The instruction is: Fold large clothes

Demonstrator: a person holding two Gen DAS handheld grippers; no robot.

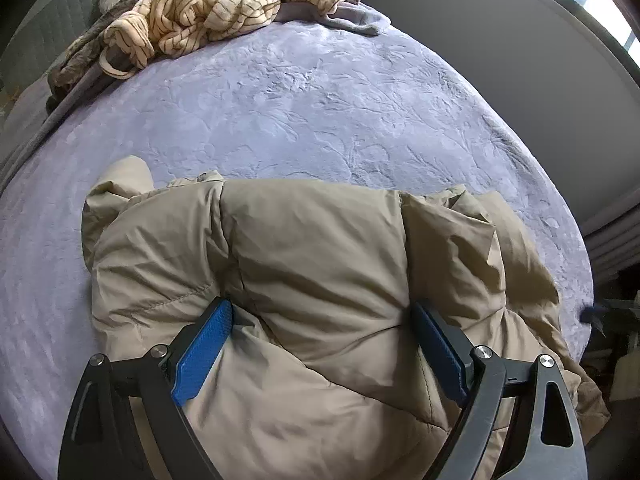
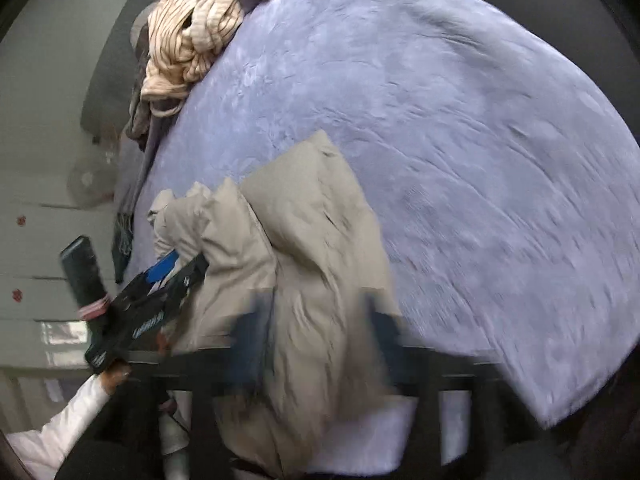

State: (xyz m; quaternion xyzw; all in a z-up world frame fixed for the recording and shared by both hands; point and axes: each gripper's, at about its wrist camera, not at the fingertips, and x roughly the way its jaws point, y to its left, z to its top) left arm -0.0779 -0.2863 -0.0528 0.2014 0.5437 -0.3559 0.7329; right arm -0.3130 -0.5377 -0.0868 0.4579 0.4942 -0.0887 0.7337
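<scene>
A tan puffer jacket (image 1: 312, 264) lies bunched on the lavender bed cover (image 1: 304, 100). My left gripper (image 1: 320, 320) straddles a thick fold of it, blue pads (image 1: 204, 348) pressing in on both sides. In the right wrist view the jacket (image 2: 304, 240) hangs in a bundle; my right gripper (image 2: 316, 336) is motion-blurred, with its fingers on either side of the fabric. The left gripper (image 2: 168, 268) also shows there, at the jacket's left edge.
A cream striped garment (image 1: 216, 4) is heaped at the far end of the bed, over brown and grey cloth (image 1: 76, 60). A grey wall (image 1: 480, 32) runs along the right. The bed edge lies at the right.
</scene>
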